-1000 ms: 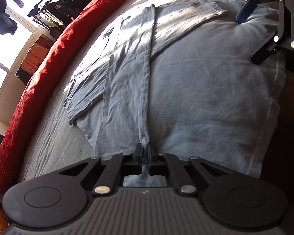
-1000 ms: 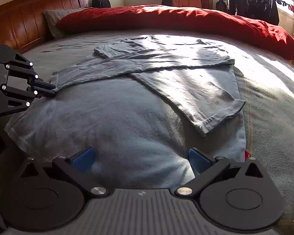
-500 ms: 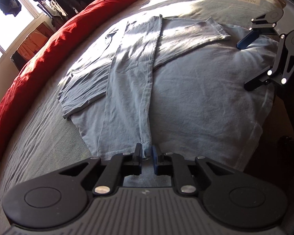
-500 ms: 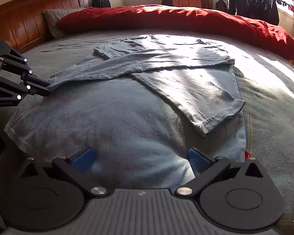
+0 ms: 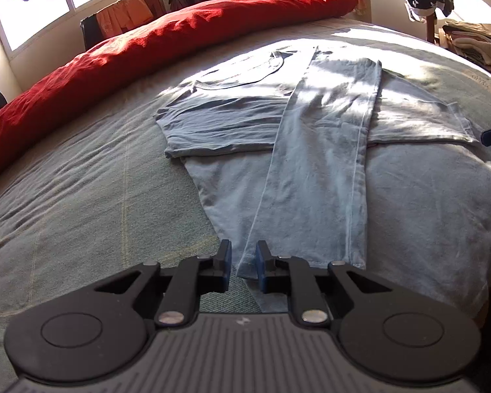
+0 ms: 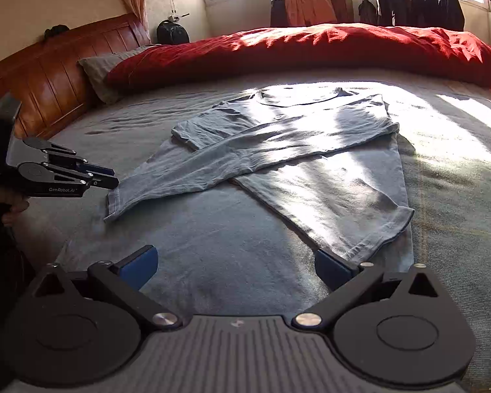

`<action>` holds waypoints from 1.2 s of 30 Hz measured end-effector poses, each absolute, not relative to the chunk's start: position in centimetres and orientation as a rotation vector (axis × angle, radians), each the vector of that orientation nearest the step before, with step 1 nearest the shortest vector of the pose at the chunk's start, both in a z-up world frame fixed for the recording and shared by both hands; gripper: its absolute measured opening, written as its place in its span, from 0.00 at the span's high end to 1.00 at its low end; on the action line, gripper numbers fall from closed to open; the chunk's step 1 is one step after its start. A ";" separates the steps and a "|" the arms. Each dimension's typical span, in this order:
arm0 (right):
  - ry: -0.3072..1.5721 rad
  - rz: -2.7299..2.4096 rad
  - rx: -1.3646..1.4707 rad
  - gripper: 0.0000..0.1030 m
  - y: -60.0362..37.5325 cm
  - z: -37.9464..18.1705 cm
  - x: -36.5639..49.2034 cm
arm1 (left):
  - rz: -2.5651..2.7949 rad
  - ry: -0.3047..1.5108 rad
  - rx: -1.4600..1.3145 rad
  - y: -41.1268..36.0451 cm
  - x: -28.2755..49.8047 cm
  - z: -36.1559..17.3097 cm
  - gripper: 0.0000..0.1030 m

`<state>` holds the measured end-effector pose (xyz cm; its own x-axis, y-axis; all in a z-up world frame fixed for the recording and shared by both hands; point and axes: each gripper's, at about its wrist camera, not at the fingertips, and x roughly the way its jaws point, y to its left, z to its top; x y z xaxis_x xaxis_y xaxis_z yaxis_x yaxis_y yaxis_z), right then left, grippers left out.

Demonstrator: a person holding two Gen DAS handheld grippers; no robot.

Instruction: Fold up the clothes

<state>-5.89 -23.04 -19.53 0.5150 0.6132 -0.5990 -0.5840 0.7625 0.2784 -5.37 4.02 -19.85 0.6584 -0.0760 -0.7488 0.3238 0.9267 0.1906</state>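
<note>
While the left gripper jaws are opening, gap still narrow, the cuff end of the folded-over long sleeve sits between the blue pads; pads not pressing it. Right wrist view shows what the left can't: those fingertips are at the cuff's edge, cuff lying flat on the cloth, a hand behind that gripper. Right gripper jaws spread wide, nothing between them, low over the near body panel of the grey-blue long-sleeve shirt.

Shirt lies spread flat on the grey bedcover, neckline at the far end, both sleeves folded across the body and crossing each other. Left view only shows one blue fingertip of the right gripper at frame edge.

Further back: red duvet rolled along the far side. Right view only: wooden headboard, grey pillow. Left view only: stack of folded clothes far right.
</note>
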 end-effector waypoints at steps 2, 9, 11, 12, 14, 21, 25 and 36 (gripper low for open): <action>0.749 0.753 0.099 0.01 -22.9 -19.3 -4.9 | -0.212 0.822 0.332 4.2 -5.1 -20.4 0.80; 0.817 0.830 0.286 0.02 -21.1 -19.0 1.5 | -0.260 0.771 0.268 4.1 -4.8 -18.2 0.77; 0.842 0.852 0.354 0.02 -20.9 -19.5 3.7 | -0.339 0.767 0.186 4.0 -4.5 -17.7 0.68; 0.861 0.858 0.406 0.02 -21.0 -19.9 4.9 | -0.375 0.776 0.146 3.9 -4.2 -17.7 0.66; 0.904 0.839 0.508 0.02 -21.3 -20.9 6.9 | -0.420 0.812 0.080 4.0 -3.6 -18.4 0.65; 1.007 0.713 0.832 0.15 -22.9 -24.3 11.4 | -0.407 0.870 0.058 4.9 -2.4 -20.9 0.63; 0.994 0.665 0.840 0.17 -22.1 -24.4 12.4 | -0.418 0.862 0.086 4.8 -2.5 -21.0 0.62; 0.976 0.537 0.686 0.79 -21.7 -25.2 12.3 | -0.434 0.833 0.092 5.0 -2.7 -21.2 0.60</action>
<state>12.33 -21.73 -25.20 0.4635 0.6860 -0.5609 -0.1069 0.6716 0.7331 -2.66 5.00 -21.15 0.5905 -0.3369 -0.7334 0.4080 0.9086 -0.0889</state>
